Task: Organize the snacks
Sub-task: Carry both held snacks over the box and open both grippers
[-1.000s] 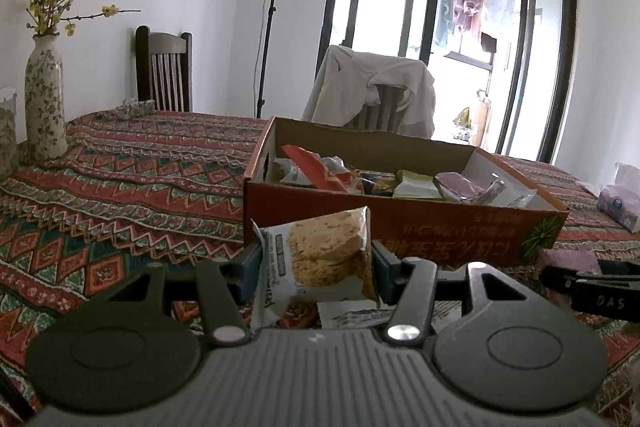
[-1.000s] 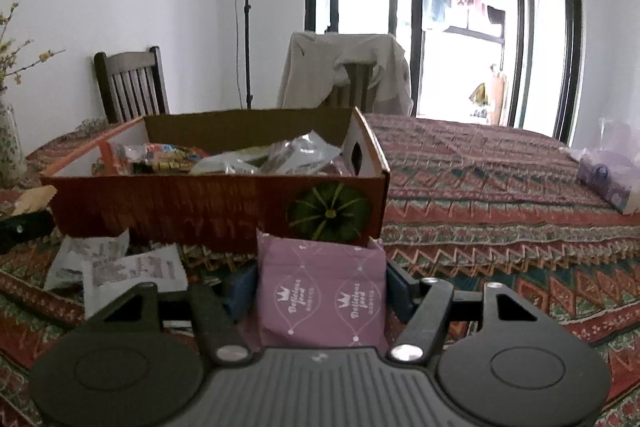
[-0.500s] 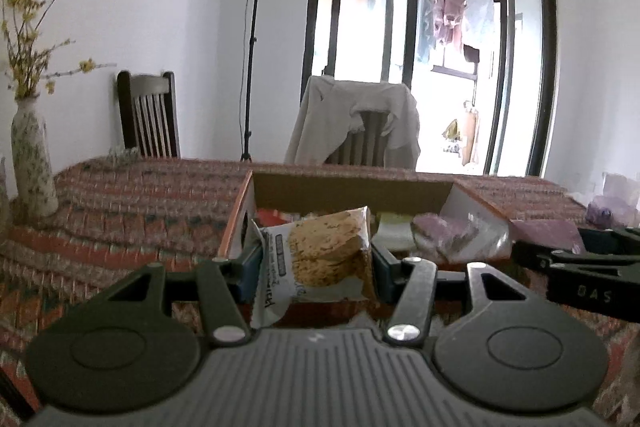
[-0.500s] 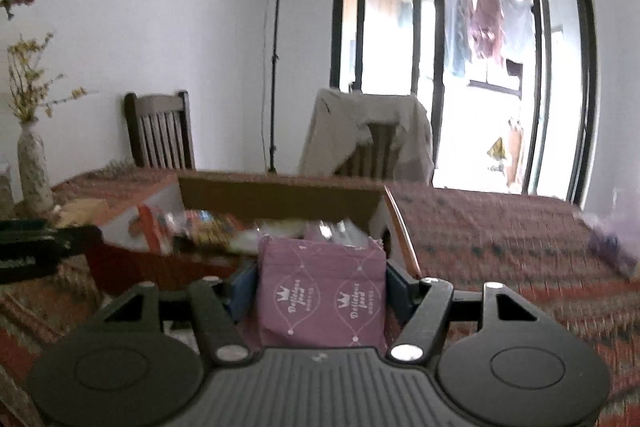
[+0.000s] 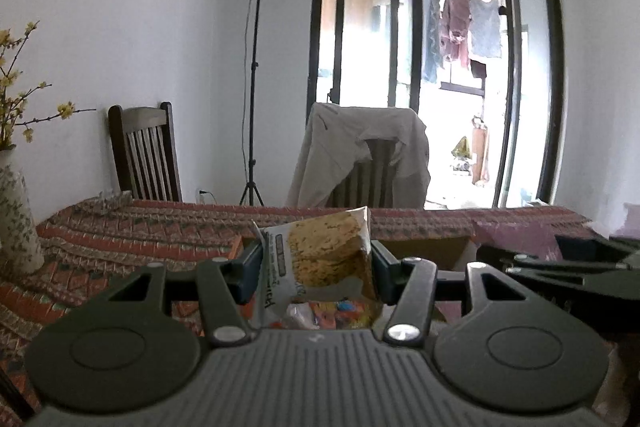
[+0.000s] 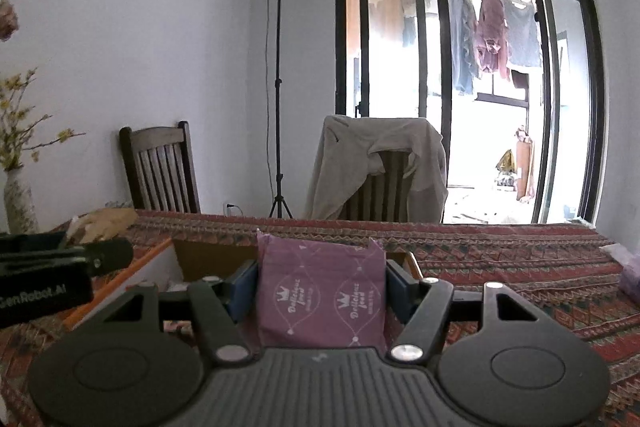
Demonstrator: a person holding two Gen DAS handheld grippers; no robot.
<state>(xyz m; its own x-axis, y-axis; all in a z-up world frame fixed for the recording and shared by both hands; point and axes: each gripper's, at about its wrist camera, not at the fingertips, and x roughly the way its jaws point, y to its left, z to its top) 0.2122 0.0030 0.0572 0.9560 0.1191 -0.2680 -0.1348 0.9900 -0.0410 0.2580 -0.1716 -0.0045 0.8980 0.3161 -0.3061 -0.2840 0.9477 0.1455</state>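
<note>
Left tongs [image 5: 316,263] clench a biscuit packet [image 5: 320,259], right tongs [image 6: 322,283] a purple packet [image 6: 320,295], above the snack-filled cardboard box [image 6: 208,259].

Each camera sits just behind its own claw and looks forward along the fingers, level over the table [image 5: 160,231] toward the far wall. The left view has the left claw [image 5: 316,259] close in its lower frame, the right view the right claw [image 6: 320,287]. They stand side by side: the right claw [image 5: 560,263] shows at the left view's right edge, the left claw [image 6: 60,267] at the right view's left edge. Both share the lamp stand [image 5: 256,87], the draped chair [image 6: 380,171] and the glass doors [image 6: 460,87]
</note>
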